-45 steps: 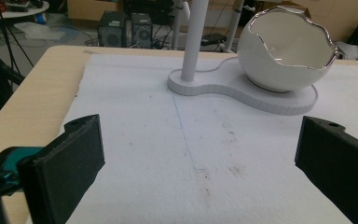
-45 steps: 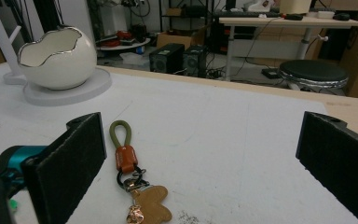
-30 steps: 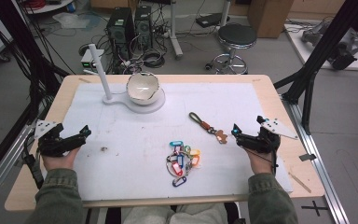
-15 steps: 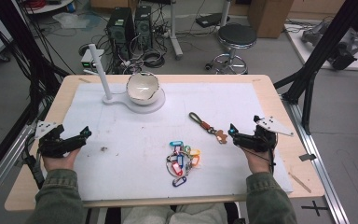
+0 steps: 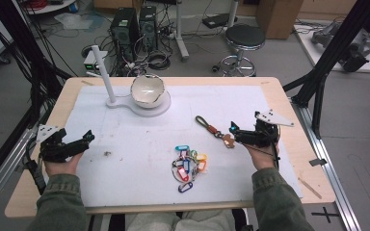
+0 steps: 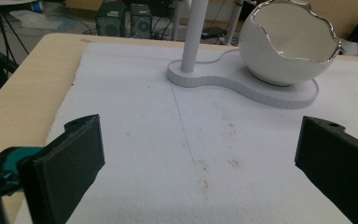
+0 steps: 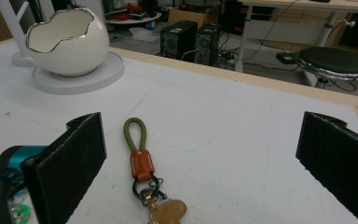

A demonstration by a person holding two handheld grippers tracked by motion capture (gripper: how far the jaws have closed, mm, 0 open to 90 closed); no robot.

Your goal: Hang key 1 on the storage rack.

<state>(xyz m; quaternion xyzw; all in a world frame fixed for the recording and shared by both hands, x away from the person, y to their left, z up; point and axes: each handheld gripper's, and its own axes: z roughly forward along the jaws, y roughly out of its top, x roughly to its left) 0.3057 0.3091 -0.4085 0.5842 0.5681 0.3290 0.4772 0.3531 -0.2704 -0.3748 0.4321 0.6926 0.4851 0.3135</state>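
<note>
A keychain (image 5: 211, 127) with an olive loop, an orange leather band and a tan tag lies right of centre on the white mat (image 5: 125, 154). My right gripper (image 5: 234, 133) is open just to its right, low over the mat. In the right gripper view the keychain (image 7: 140, 158) lies between the wide-apart jaws of that gripper (image 7: 200, 172), nearer the left one. A heap of coloured key tags (image 5: 187, 166) sits near the front middle. My left gripper (image 5: 85, 139) rests open at the mat's left side, and in its own view the left gripper (image 6: 200, 168) has nothing between its jaws.
A white egg-shaped bowl (image 5: 148, 91) stands on a flat white base with an upright post (image 5: 102, 72) at the back of the mat; it shows ahead in the left gripper view as the bowl (image 6: 289, 42). Wooden table edge (image 5: 289, 115) borders the mat. A stool (image 5: 244, 38) stands beyond.
My right gripper has slid left toward the tag end of the keychain. The left gripper has barely shifted. Both stay open.
</note>
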